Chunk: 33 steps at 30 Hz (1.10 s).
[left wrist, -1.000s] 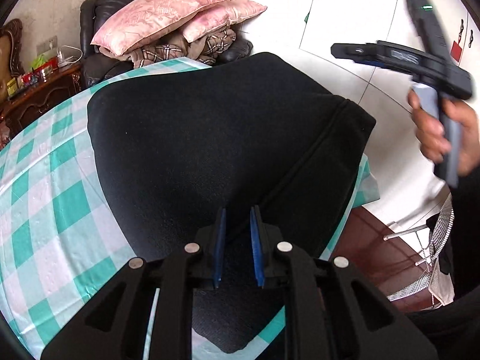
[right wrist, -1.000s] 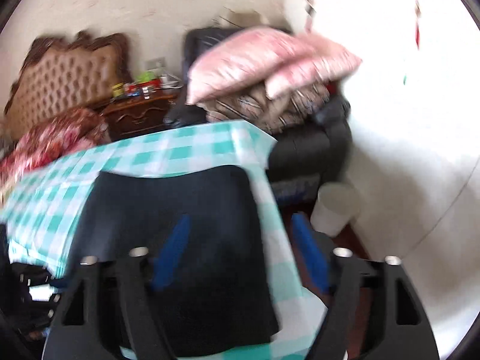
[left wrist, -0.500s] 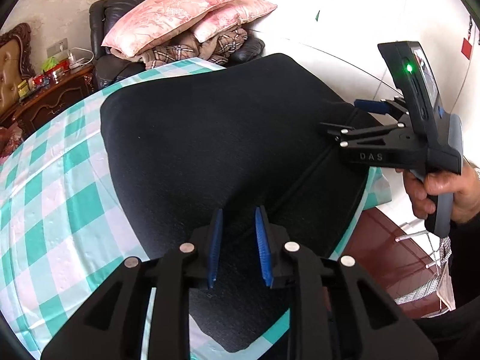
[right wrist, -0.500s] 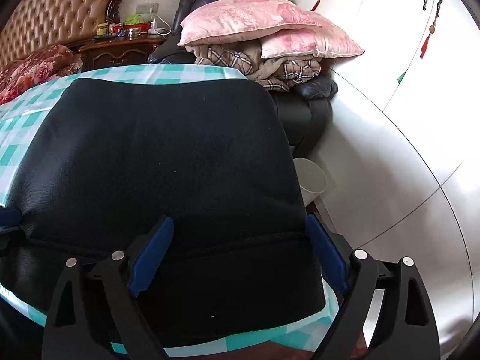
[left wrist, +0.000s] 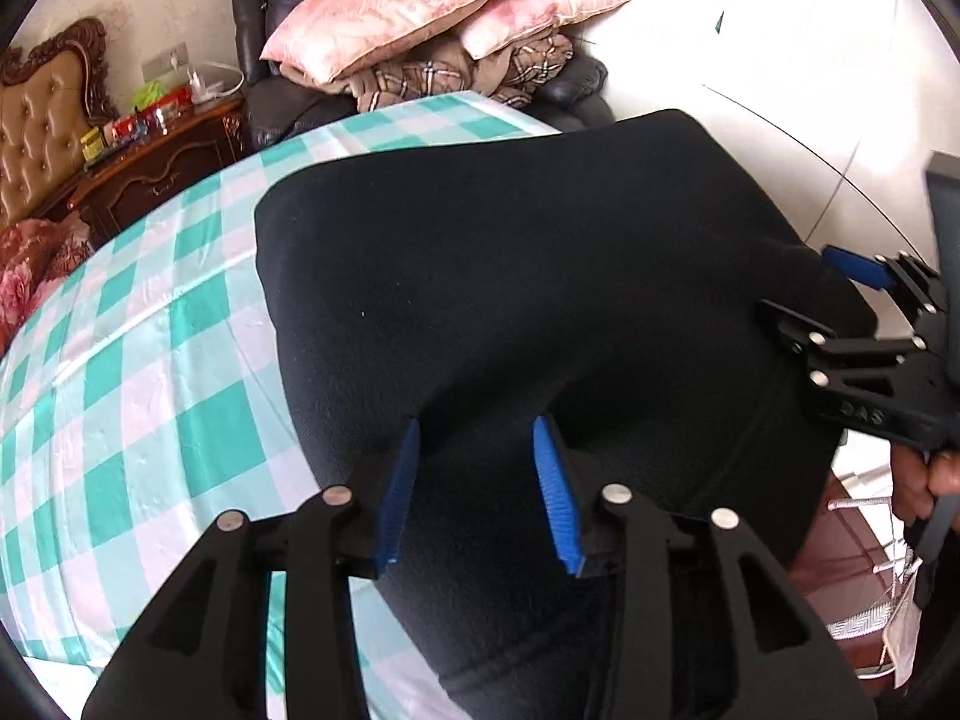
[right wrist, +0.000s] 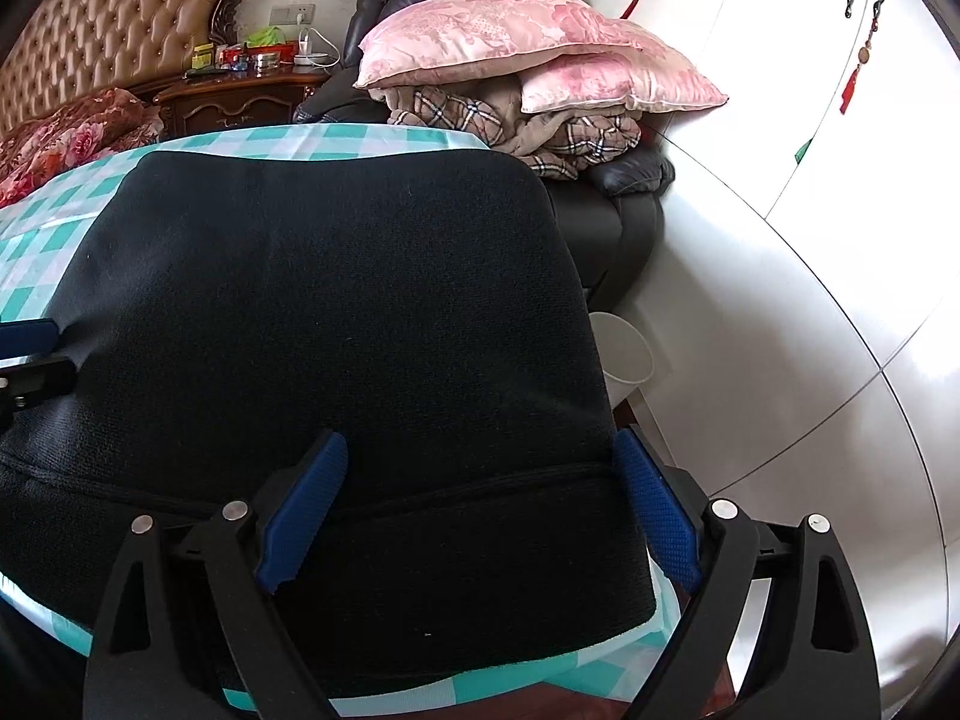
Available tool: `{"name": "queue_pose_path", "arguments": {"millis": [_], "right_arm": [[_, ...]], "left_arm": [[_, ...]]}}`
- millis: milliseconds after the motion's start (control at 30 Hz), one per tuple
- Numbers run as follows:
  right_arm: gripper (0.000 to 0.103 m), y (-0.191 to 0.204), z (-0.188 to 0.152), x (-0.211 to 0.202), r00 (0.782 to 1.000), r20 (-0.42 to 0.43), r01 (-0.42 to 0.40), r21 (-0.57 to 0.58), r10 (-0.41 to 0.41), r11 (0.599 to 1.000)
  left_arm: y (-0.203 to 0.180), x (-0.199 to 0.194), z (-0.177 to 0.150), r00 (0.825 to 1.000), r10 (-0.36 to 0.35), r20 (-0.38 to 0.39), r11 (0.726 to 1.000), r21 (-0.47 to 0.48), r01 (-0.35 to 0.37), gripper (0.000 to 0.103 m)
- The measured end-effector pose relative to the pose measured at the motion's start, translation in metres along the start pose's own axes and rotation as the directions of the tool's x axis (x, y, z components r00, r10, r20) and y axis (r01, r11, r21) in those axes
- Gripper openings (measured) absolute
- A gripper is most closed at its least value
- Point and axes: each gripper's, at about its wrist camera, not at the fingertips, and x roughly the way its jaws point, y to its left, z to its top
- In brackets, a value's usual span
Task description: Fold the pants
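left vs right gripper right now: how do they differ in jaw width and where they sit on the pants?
1. The left gripper has a narrower gap, jaws opening; the right gripper stands wide.
2. Left sits mid-edge over a pucker in the black pants; right is at their corner by the waistband seam, at the table's edge.
Shared: blue pads, neither visibly pinching fabric.

We see pink pillows (right wrist: 528, 36) on a dark armchair (right wrist: 606, 222), a tufted headboard (right wrist: 114, 24), and a white bin (right wrist: 624, 354)
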Motion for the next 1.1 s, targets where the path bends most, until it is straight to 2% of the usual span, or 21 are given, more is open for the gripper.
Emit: {"name": "queue_pose_path", "arguments": {"millis": [200, 300, 367, 400, 533, 633, 767, 900, 1000, 1100], "right_arm": [[0.086, 0.000, 0.007, -0.002, 1.000, -0.006, 0.008, 0.008, -0.008, 1.000], [0.085, -0.001, 0.012, -0.014, 1.000, -0.013, 0.014, 0.025, -0.014, 1.000], [0.085, -0.004, 0.014, -0.026, 1.000, -0.017, 0.009, 0.049, -0.008, 0.999], [0.085, -0.006, 0.015, -0.031, 1.000, -0.018, 0.007, 0.061, -0.006, 0.998], [0.086, -0.011, 0.012, -0.060, 1.000, -0.029, -0.005, 0.101, 0.008, 0.995], [0.087, -0.014, 0.008, -0.078, 0.998, -0.038, -0.036, 0.125, 0.041, 0.991], [0.088, -0.010, 0.002, -0.106, 0.997, -0.029, -0.061, 0.114, 0.064, 0.992], [0.088, -0.009, 0.000, -0.128, 0.998, 0.000, -0.060, 0.099, 0.060, 0.993], [0.088, -0.010, 0.001, -0.134, 0.998, 0.023, -0.063, 0.100, 0.061, 0.993], [0.088, -0.009, 0.002, -0.134, 0.998, 0.025, -0.067, 0.107, 0.065, 0.992]], "left_arm": [[0.007, -0.004, 0.005, 1.000, 0.007, -0.005, 1.000, -0.030, -0.007, 0.049], [0.007, -0.024, 0.006, 0.999, 0.036, 0.026, 0.998, -0.044, -0.035, 0.065], [0.008, -0.038, 0.004, 0.999, 0.036, 0.037, 0.998, -0.060, -0.034, 0.079], [0.007, -0.043, 0.004, 0.999, 0.033, 0.041, 0.997, -0.066, -0.030, 0.081], [0.000, -0.069, -0.003, 0.998, 0.044, 0.042, 0.997, -0.069, -0.041, 0.100], [-0.009, -0.088, -0.010, 0.993, 0.109, 0.052, 0.993, -0.057, -0.106, 0.101], [-0.017, -0.113, -0.018, 0.986, 0.147, 0.077, 0.987, -0.073, -0.142, 0.101], [-0.022, -0.133, -0.020, 0.988, 0.114, 0.104, 0.989, -0.102, -0.104, 0.101], [-0.032, -0.141, -0.019, 0.981, 0.157, 0.112, 0.986, -0.082, -0.148, 0.101], [-0.037, -0.140, -0.018, 0.989, 0.112, 0.095, 0.992, -0.077, -0.105, 0.101]]}}
